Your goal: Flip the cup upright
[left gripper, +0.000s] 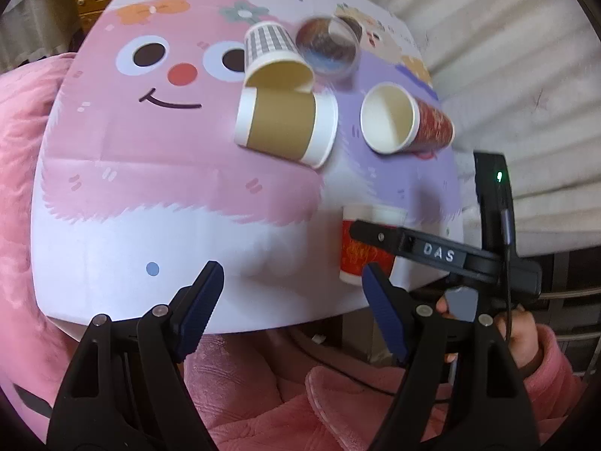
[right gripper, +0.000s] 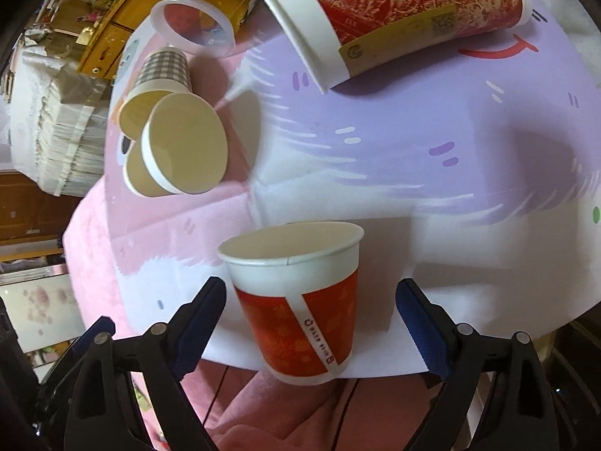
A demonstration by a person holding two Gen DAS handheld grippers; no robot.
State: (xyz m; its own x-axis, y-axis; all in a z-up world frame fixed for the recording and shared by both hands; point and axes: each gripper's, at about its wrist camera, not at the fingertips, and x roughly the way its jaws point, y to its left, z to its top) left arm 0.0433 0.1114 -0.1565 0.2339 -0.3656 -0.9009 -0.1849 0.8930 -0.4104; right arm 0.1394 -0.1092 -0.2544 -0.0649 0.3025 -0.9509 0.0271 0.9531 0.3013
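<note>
Small red cup [right gripper: 300, 300]: stands upright, mouth up, at the near edge of the table; white band below the rim, red printed sleeve, white seam strip down the side.
Right gripper [right gripper: 311, 312]: jaws wide apart, one blue-padded finger on each side of the small red cup; neither pad touches the cup wall in the right wrist view.
Left gripper [left gripper: 291, 293]: jaws wide apart, holding nothing; positioned over the near edge of the table, to the left of the small red cup [left gripper: 362, 251].
Cross view: in the left wrist view, a black finger of the right gripper [left gripper: 379, 259] crosses in front of the small red cup.
Table [right gripper: 375, 158]: round top covered with a cartoon print, pink face on one side, purple on the other.
Large red cup [right gripper: 398, 15]: lies on its side on the purple area, well beyond the small red cup.
Brown-sleeved cup [left gripper: 285, 127]: lies on its side near the table centre.
Checked cup [left gripper: 268, 47]: tilted, its rim resting against the brown-sleeved cup.
Clear plastic cup [left gripper: 326, 49]: lies on its side just beside the checked cup; details blurred.
Operator: pink fleece sleeve [left gripper: 552, 372] and lap visible below the table edge.
</note>
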